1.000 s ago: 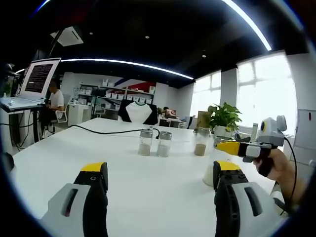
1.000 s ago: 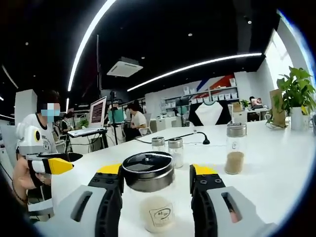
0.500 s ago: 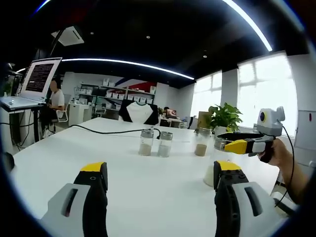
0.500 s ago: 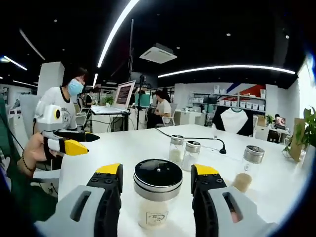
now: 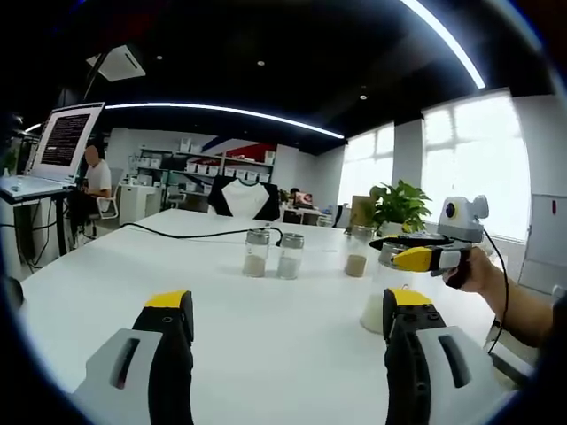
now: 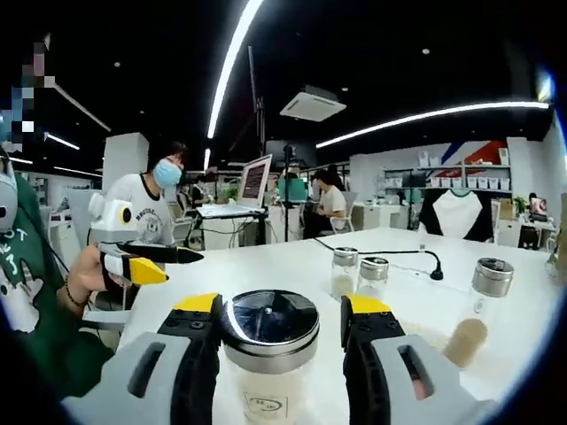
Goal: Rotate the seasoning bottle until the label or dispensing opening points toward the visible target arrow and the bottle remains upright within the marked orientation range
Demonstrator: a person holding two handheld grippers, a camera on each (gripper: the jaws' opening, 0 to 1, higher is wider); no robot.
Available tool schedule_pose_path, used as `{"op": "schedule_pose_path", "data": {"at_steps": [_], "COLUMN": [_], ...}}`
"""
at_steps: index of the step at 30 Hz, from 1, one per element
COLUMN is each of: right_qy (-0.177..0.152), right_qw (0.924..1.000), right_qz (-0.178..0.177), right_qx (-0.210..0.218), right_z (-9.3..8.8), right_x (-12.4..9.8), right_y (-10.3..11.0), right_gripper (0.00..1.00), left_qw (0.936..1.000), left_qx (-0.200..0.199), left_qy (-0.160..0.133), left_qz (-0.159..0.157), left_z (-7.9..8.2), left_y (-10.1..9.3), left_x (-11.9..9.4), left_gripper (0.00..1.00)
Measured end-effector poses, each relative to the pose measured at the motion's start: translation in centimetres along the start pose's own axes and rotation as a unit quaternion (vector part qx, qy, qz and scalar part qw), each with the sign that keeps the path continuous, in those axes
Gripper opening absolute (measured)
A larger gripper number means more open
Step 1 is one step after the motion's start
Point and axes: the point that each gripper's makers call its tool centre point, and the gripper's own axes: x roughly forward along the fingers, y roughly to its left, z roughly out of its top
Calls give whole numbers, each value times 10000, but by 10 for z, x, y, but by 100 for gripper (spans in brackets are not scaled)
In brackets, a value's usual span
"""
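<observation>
Here, right claw [image 6: 280, 332] flanks seasoning bottle [image 6: 268, 354]; contact unclear, base cropped.

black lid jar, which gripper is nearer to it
Right. The right gripper has its jaws on either side of the black-lidded jar. The left gripper hangs off to the side, clear of it.

No legible text; bottle [image 6: 268, 354] label print and laptop screen [image 5: 66, 138] lines too small to read.
</observation>
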Motion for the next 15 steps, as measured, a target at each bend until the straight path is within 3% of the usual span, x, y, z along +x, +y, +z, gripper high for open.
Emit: {"op": "schedule_pose_path", "data": {"at_steps": [7,12,15], "right_qy": [-126,-227,-234], "right_qw": [9996,9986,9987], "right_qz": [231,479,451], "right_qx": [-41,33,29], "right_z": [-3,-3,-3], "right_x": [-3,-2,-2], "right_y": [1,10,9], "right_gripper": [50,42,42], "left_qw": [10000,10000,9999], "left_qx": [43,64,41], "left_qy": [24,51,59], "left_qz": [-32,-55,-71], "left_z": [-1,-2,-3], "left_y": [-5,-7,-8], "left_x": [0,0,0], "left_gripper": [93,93,93]}}
